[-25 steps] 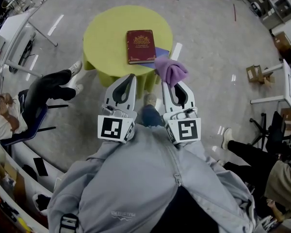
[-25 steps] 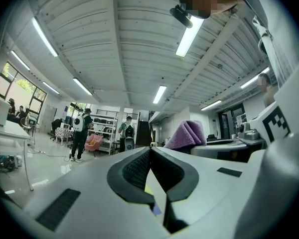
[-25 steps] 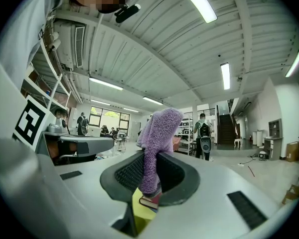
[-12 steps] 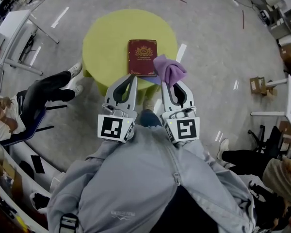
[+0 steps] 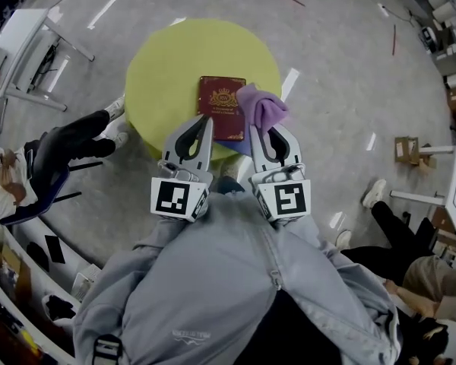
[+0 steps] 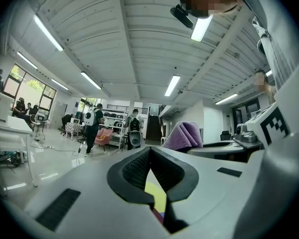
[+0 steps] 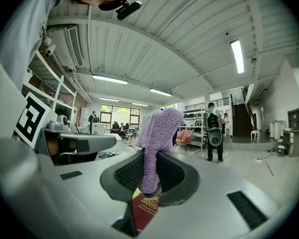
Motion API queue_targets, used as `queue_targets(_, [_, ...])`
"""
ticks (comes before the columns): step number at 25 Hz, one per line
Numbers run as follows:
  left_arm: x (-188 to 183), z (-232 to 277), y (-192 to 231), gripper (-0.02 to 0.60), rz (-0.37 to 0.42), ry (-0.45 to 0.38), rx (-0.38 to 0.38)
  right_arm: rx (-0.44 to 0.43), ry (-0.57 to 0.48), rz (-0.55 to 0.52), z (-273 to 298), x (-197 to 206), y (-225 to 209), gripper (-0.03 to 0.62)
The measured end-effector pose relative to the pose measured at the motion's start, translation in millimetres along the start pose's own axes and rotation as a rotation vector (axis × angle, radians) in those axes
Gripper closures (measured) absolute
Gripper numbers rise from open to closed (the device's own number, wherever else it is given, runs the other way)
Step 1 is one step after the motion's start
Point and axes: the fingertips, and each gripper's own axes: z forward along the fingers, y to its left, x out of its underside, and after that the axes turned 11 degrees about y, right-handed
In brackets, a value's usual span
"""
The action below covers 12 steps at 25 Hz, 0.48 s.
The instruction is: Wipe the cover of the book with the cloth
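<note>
R gripper (image 5: 270, 129) pinches fuzzy purple cloth (image 5: 257, 106) above rectangular maroon book (image 5: 220, 106); L gripper (image 5: 207, 119) clenched, empty

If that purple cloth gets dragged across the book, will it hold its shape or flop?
Probably floppy: the purple cloth slumps in folds where the right gripper pinches it. Likely light, since one pinch holds it all. Its fuzzy pile should grip the book rather than slide.

Cloth (image 5: 258, 106): purple terry, fuzzy, matt. Book (image 5: 219, 101) cover: dk red, smooth w/ gilt print. Table (image 5: 175, 59): yellow fabric cover, matt. Floor (image 5: 327, 44): grey, glossy.
</note>
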Motion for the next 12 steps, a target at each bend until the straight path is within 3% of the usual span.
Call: queue_targets(12, [-10,58,24,0.563,-0.006,0.008,-0.102,-0.144,0.021,-0.027,62,-4,-37,0.522])
